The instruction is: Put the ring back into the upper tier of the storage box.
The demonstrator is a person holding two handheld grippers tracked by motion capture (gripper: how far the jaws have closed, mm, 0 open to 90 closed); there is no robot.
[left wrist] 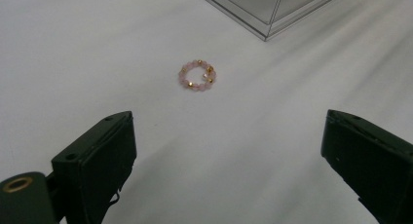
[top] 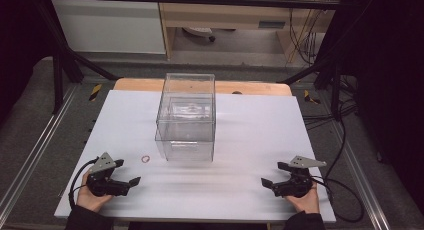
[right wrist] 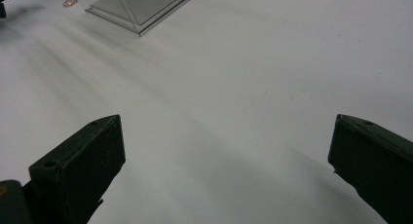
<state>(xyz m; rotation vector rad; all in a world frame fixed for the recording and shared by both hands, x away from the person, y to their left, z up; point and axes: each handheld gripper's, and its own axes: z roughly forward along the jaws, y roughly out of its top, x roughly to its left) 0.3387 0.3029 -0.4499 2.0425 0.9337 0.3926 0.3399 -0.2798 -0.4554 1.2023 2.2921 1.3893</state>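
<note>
A small bracelet of pink and gold beads (left wrist: 197, 76) lies flat on the white table, just left of the clear plastic box's (top: 187, 117) near corner; in the high view the bracelet (top: 145, 158) is a tiny ring. My left gripper (top: 126, 172) rests at the table's near left, open, its jaws wide apart with the bracelet a short way ahead of them. My right gripper (top: 274, 174) rests at the near right, open and holding nothing. In the right gripper view the bracelet (right wrist: 70, 1) shows far off at the top left.
The clear box stands in the middle of the white table (top: 250, 140); its corner (left wrist: 272, 19) shows at the top of the left gripper view. A wooden strip (top: 135, 84) edges the table's far side. Cables (top: 345, 190) trail at the right.
</note>
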